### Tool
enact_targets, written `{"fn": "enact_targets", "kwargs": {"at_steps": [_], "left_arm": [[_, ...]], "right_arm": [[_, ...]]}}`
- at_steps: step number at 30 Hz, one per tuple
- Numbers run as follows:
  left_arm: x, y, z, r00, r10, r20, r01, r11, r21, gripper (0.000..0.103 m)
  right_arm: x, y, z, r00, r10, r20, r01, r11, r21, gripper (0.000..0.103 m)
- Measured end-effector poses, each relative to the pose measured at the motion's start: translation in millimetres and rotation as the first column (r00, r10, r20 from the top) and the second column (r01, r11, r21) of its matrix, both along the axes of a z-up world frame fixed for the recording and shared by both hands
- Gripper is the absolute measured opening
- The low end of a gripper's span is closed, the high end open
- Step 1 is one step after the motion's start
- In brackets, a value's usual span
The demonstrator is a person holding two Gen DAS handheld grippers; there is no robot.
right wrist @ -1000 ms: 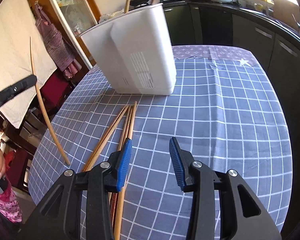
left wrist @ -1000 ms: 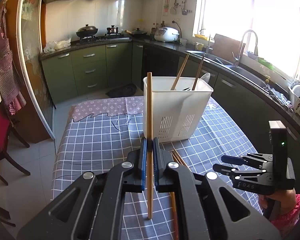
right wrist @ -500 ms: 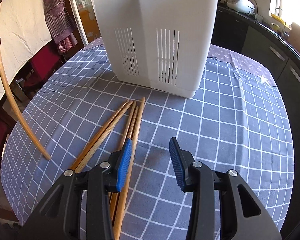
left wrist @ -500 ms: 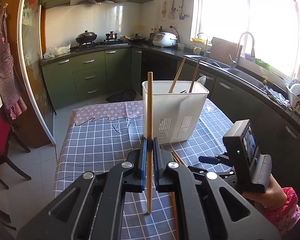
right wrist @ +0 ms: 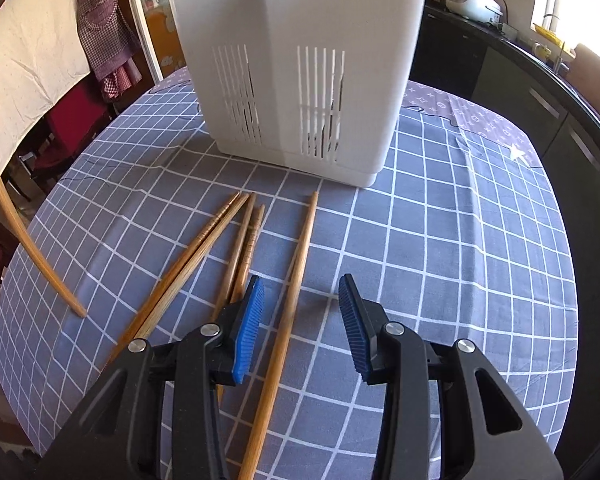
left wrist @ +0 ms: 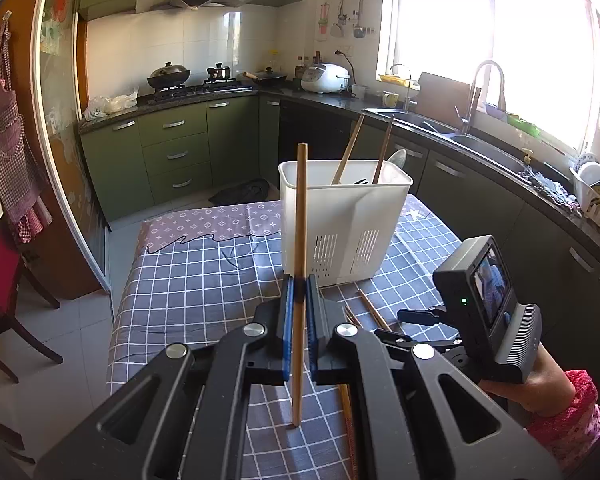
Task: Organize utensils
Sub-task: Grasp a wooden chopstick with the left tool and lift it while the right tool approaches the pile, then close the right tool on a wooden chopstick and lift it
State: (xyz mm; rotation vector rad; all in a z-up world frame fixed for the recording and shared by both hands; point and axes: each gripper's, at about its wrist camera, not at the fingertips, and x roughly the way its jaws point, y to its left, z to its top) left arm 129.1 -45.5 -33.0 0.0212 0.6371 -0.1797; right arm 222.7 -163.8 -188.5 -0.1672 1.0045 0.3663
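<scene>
Left claw: pressed together on a single chopstick, which I hold near upright; its lower tip hangs just above the checked cloth, though I cannot tell whether it touches.
Held chopstick from the other side: in my right wrist view it shows as a curved pale stick at the left edge of the picture, tip close to the cloth.
Right claw: spread, blue pads apart, pointing steeply down over the bench; it grips nothing.
Between the right pads: one loose chopstick lies flat on the cloth, running from under the claw toward the white holder; the pads stand either side of it without pressing.
Other loose chopsticks: four more, fanned just left of that one, their far tips near the holder's base.
White holder: upright on the bench toward its far edge, slotted walls facing me.
Inside the holder: two chopsticks lean out above the rim, with a spoon-like handle beside them.
My right hand: seen from the left wrist view, low at the bench's right edge, with a red patterned sleeve.
</scene>
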Motion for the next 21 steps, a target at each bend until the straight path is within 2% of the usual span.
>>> {"fn": "enact_targets", "kwargs": {"at_steps": [3, 9, 15, 21], "left_arm": [[0, 1, 0, 1.000, 0.002, -0.005, -0.002, 1.000, 0.002, 0.006], [1, 1, 1, 1.000, 0.001, -0.005, -0.001, 1.000, 0.000, 0.006], [1, 1, 0, 1.000, 0.000, -0.010, 0.000, 1.000, 0.002, 0.006], [0, 3, 0, 1.000, -0.002, -0.017, 0.002, 1.000, -0.004, 0.006]], "right_arm": [[4, 3, 0, 1.000, -0.007, -0.008, 0.007, 1.000, 0.007, 0.037], [14, -1, -1, 0.999, -0.037, -0.021, 0.037, 0.999, 0.022, 0.009], [11, -5, 4, 0.999, -0.037, -0.007, 0.037, 0.999, 0.037, 0.007], [-12, -21, 49, 0.994, -0.056, 0.094, 0.043, 0.990, 0.133, 0.007]]}}
